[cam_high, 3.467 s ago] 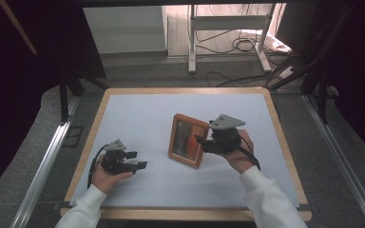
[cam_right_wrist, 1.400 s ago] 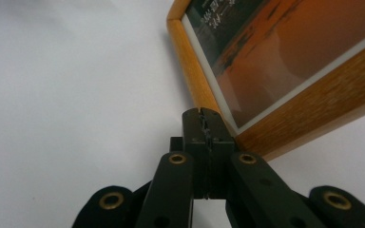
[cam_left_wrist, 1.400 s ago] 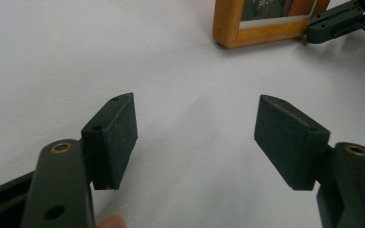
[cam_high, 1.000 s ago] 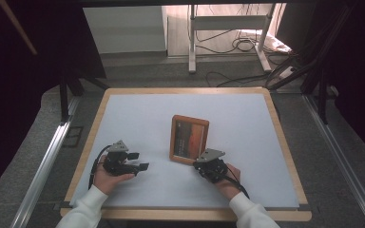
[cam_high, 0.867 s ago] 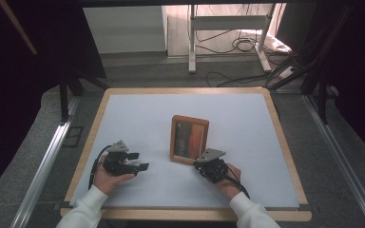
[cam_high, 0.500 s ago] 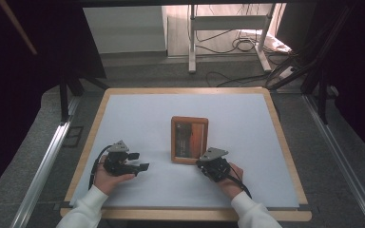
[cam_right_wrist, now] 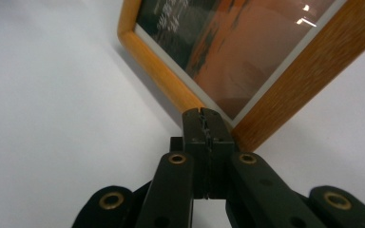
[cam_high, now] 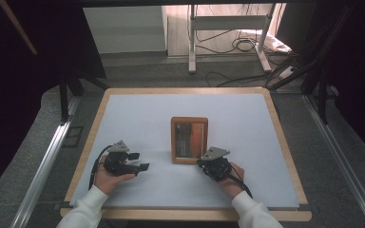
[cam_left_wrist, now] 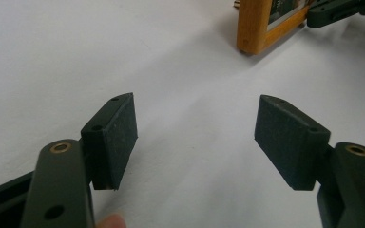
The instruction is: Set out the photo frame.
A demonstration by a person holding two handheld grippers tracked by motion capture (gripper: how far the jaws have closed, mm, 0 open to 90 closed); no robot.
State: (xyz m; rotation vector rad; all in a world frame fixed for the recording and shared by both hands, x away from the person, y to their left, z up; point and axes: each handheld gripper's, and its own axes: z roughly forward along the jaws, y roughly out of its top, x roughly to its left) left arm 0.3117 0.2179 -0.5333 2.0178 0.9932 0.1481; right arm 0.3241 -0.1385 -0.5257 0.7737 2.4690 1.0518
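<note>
Two grippers low on white table (cam_high: pixel 247 118), picture frame (cam_high: pixel 189 139) as landmark, lying flat mid-table. Right gripper (cam_high: pixel 208 164) at frame's near right corner, jaws pressed together with nothing between, tips touching wooden corner (cam_right_wrist: pixel 204 114). Left gripper (cam_high: pixel 142 167) well left of frame, jaws wide apart, empty, pads (cam_left_wrist: pixel 121 133) just above table
</note>
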